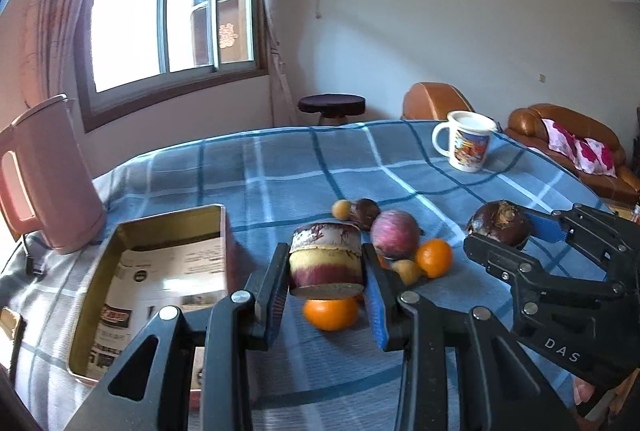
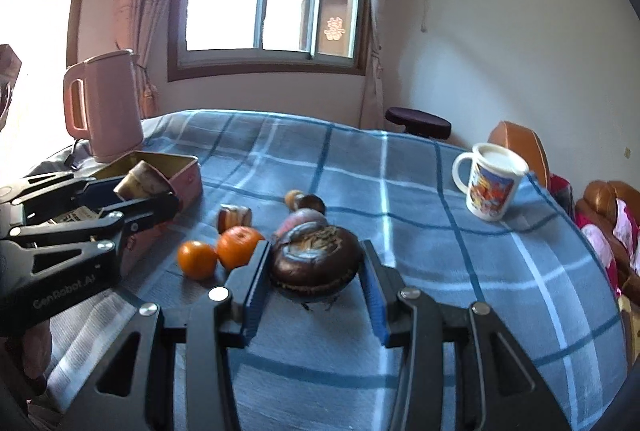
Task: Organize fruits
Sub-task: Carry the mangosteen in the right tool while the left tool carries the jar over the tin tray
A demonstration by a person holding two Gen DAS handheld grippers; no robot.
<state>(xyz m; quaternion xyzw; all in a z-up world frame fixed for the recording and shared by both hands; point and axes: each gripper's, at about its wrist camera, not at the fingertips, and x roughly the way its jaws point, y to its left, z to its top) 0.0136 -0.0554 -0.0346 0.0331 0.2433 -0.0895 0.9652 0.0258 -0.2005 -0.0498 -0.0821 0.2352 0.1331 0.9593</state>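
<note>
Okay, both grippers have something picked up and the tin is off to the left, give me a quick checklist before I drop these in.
1. Left gripper clamped on the sugarcane piece: ok.
2. Right gripper clamped on the dark water chestnut: ok.
3. Open tin has no lid on it: ok.
4. Room inside the tin: ok, only printed paper shows in the left wrist view.
5. Loose oranges out of the way of the tin: ok.
6. Pink kettle clear of the tin: cannot tell.

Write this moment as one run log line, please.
left gripper: shut on sugarcane piece | right gripper: shut on water chestnut | both lifted | tin: open
</note>
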